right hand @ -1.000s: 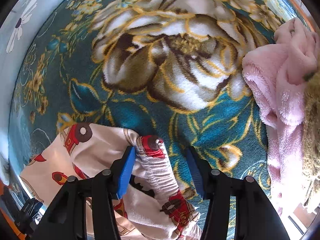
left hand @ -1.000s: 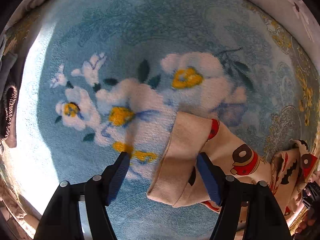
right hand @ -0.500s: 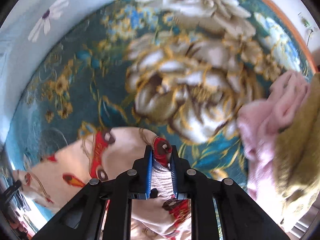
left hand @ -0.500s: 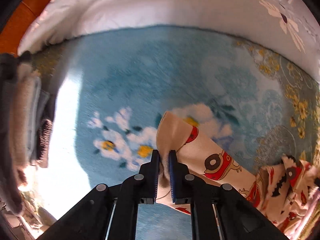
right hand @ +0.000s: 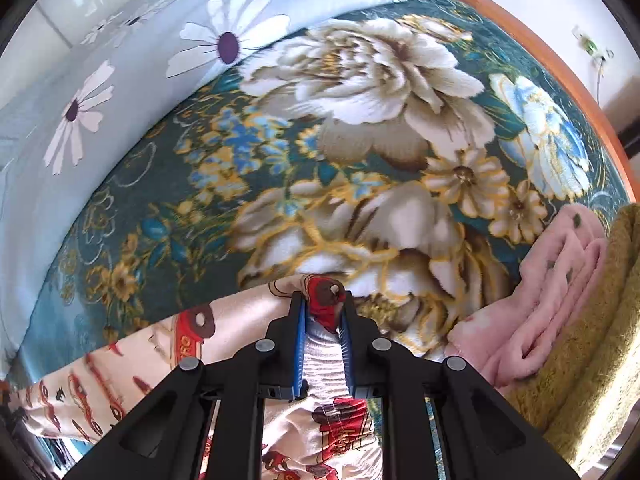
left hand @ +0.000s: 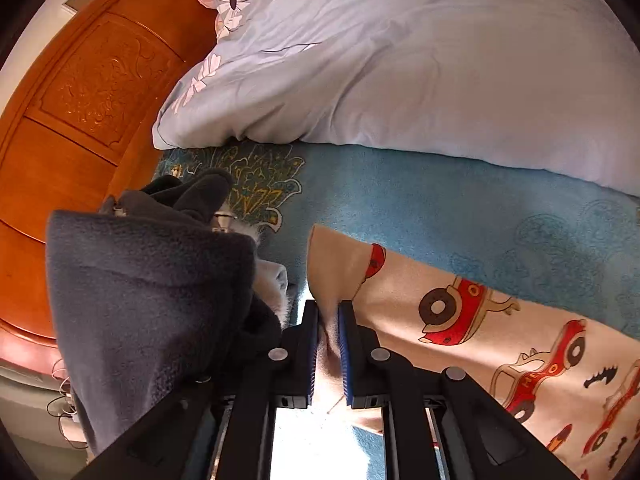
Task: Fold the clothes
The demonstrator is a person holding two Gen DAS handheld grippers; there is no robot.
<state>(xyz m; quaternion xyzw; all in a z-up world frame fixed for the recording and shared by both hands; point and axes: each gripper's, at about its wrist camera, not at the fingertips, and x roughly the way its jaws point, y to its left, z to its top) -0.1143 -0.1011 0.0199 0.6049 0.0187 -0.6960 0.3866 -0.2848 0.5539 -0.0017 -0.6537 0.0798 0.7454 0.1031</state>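
A cream garment printed with red cartoon cars (left hand: 460, 312) is held up above the flowered blanket (left hand: 440, 208). My left gripper (left hand: 328, 312) is shut on one plain corner of it, and the cloth stretches away to the lower right. In the right wrist view the same garment (right hand: 160, 344) runs off to the lower left. My right gripper (right hand: 323, 308) is shut on its ribbed, red-printed edge, and more cloth hangs down between the arms. The cloth between the two grips looks taut.
A dark grey fleece garment (left hand: 152, 300) is heaped close to the left of the left gripper. A pale blue daisy duvet (left hand: 400, 60) lies beyond, against an orange wooden headboard (left hand: 80, 100). Pink fleece (right hand: 548, 300) and an olive fuzzy garment (right hand: 600, 340) are piled at the right.
Both grippers were open around the garment's edges a second ago. They have shut on it and lifted it off the blanket, tilting up so the duvet and headboard came into view.
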